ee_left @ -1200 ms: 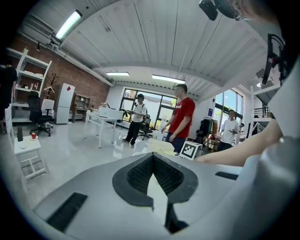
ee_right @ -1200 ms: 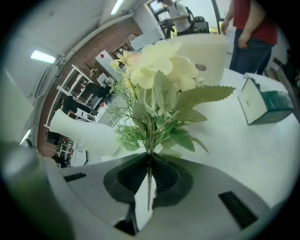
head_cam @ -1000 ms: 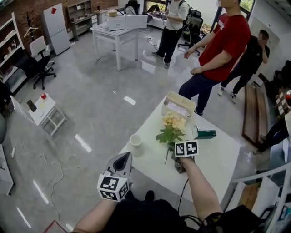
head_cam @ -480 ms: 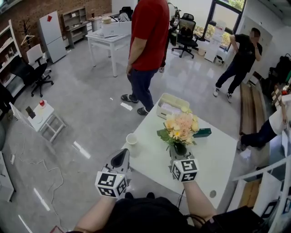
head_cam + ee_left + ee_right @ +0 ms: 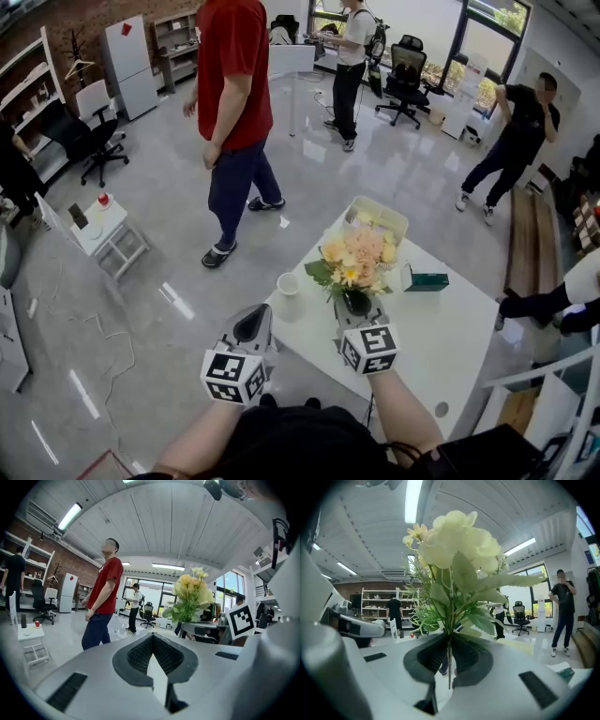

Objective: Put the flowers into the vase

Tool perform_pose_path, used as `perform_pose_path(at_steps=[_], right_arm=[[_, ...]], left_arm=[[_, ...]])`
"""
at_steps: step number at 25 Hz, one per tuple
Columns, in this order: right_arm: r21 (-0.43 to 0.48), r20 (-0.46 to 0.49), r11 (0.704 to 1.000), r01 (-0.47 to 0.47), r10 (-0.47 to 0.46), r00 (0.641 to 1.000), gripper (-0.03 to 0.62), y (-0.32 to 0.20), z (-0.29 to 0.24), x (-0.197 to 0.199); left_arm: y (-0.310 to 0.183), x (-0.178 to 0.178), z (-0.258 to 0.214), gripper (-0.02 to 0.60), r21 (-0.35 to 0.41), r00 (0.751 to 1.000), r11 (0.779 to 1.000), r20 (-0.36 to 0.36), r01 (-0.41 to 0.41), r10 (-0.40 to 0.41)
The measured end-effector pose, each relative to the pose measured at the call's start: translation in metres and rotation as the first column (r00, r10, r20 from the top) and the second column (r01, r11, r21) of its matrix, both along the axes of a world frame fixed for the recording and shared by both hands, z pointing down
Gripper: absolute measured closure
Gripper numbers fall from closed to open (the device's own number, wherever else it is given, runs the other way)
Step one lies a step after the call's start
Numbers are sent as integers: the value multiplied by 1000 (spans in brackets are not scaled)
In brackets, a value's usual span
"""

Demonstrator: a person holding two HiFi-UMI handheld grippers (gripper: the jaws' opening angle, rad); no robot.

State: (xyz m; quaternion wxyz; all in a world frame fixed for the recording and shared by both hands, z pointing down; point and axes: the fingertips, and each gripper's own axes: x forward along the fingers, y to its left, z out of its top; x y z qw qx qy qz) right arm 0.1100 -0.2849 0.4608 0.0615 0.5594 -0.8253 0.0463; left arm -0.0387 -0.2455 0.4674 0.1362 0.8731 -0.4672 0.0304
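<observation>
The left tongs [image 5: 253, 323] are pressed together with nothing between them, and are held level off the near-left edge of the white square surface [image 5: 441, 328]. Just beyond their tips and slightly to the right, a small white cup-shaped vessel [image 5: 289, 283] stands upright on the surface. It is judged to be the vase, and nothing is seen in it.

Further right, the right tongs [image 5: 356, 307] are closed on the thin green stems of a bunch of pale yellow and peach flowers with green leaves [image 5: 356, 258]. The stems are pinched low down, so the blooms stand upright above the tips. Beyond the blooms, a cream rectangular container [image 5: 375, 216] sits at the far edge of the surface. A flat dark green box [image 5: 427, 279] lies to the right of the right tongs.

The pick-up is judged to be done, since the bunch is gripped and appears to be held clear of the surface. The insertion is not yet done, as the white vessel stands to the left of the right tongs, near the stems but apart from them. The stem ends are yet to be brought over its mouth, lowered in and released.
</observation>
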Motion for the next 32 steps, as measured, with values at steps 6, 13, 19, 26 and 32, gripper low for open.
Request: perform_pose_path(at_steps=[6,13,19,26,32], right_arm=[[171,50,976,132,-142,989,563,-26,-87,-57],[142,35,970,198,-205,978,563,-37,-76,-91],[6,-2,981,194,-194,981,562,-41,-9,-97],[-145,-69,972,184,-196,978,562,-46,54,-97],[-258,-105,948,187,-220,970,560,-49,82,-100]], left_arm=[[1,-22,2,578,-4,998,998,1,56,-56],[0,-37,5,578,-14,996,996,3,92,-92],[1,-44,9,578,-34,995,994,7,100,-100],[-1,-41,16,578,-42,995,994,12,98,-98],[-2,-44,18,578,-41,994,993,16,109,-108]])
